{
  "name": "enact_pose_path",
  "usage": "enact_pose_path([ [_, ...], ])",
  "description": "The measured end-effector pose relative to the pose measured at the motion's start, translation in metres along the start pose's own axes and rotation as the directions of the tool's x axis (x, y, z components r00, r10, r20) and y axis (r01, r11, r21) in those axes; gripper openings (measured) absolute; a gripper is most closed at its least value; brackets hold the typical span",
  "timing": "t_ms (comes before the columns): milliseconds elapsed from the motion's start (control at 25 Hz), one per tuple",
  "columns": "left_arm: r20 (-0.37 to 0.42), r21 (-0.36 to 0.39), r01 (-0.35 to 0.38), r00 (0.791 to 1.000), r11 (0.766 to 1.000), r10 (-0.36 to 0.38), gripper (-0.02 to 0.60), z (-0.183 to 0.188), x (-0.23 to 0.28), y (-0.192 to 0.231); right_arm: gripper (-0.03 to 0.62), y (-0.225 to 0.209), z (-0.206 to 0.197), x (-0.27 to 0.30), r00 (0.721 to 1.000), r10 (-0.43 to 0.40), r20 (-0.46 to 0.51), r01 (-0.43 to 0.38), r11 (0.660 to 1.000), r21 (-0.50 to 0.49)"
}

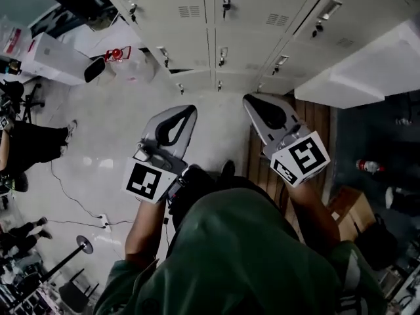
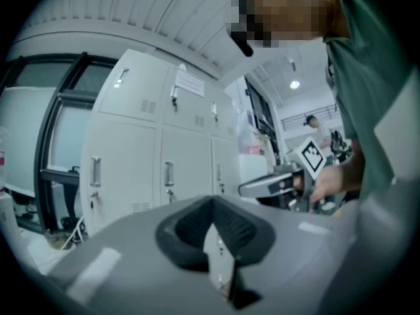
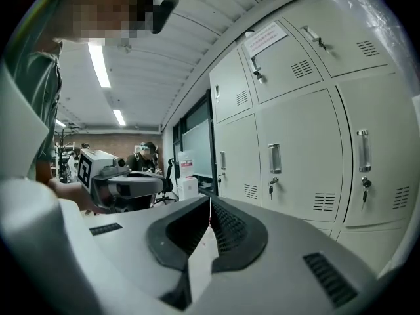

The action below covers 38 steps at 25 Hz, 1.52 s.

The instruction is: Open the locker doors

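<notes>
**Locker doors (image 1: 243, 41) all shut, both tools closed and short of them**

The bank stands straight ahead of me, across the top of the head view and well apart from both tools. Every door I can see sits flush in its frame. The left gripper (image 1: 186, 112) and the right gripper (image 1: 254, 102) both point towards it, side by side. Each gripper's own view shows its jaws pressed together tip to tip, with nothing between them.

The doors look like thin sheet steel under smooth cream-grey paint, flat and square-cornered. I expect them to be stiff but light, swinging easily on the hinge once the latch lets go. That painted face is too slick and too flat to pinch, so I would not try the panel itself.

The place to take hold is the pull handle (image 3: 274, 158), a narrow upright metal piece near one edge of each door. A key (image 3: 270, 188) hangs in the lock just below it, small and fiddly. I cannot tell from here whether any lock is turned.

Low on each door is a set of louvred vents (image 3: 324, 202). Their thin slats would likely bend, so they are no grip point. My ribbed dark pads (image 3: 228, 231) should bite well on bare metal, but the jaws must part before they can take a handle
</notes>
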<state>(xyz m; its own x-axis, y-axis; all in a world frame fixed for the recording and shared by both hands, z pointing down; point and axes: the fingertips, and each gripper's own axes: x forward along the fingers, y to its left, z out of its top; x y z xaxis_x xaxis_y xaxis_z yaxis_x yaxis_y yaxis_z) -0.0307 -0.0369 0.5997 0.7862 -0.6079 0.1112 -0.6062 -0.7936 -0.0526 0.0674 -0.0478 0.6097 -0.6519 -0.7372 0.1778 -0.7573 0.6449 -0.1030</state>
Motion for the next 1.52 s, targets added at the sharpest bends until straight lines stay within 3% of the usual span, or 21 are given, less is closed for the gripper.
enact_pose_path([
  [200,0.013,-0.044,0.007,1.0,0.999,-0.006,0.004,-0.011,0.02,0.025,0.006,-0.02,-0.007,0.031,1.0,-0.015,-0.022,0.015,1.0,0.009],
  [560,0.013,-0.052,0.133,0.991,0.99,-0.132,0.003,-0.027,0.053,0.086,0.006,-0.052,-0.01,0.08,0.986,-0.168,-0.02,0.169,0.985,0.039],
  [880,0.013,-0.074,0.185,0.983,0.98,-0.185,0.003,-0.066,0.083,0.141,0.006,-0.081,-0.037,0.128,0.965,-0.259,-0.038,0.261,0.964,0.055],
  [1200,0.013,-0.074,0.161,0.987,0.984,-0.161,0.005,-0.13,0.129,0.159,0.006,-0.119,-0.104,0.164,0.97,-0.235,-0.063,0.24,0.968,0.072],
  [1520,0.011,-0.065,0.14,0.99,0.988,-0.139,0.003,-0.239,0.173,0.158,0.006,-0.155,-0.216,0.191,0.97,-0.224,-0.092,0.231,0.97,0.074],
])
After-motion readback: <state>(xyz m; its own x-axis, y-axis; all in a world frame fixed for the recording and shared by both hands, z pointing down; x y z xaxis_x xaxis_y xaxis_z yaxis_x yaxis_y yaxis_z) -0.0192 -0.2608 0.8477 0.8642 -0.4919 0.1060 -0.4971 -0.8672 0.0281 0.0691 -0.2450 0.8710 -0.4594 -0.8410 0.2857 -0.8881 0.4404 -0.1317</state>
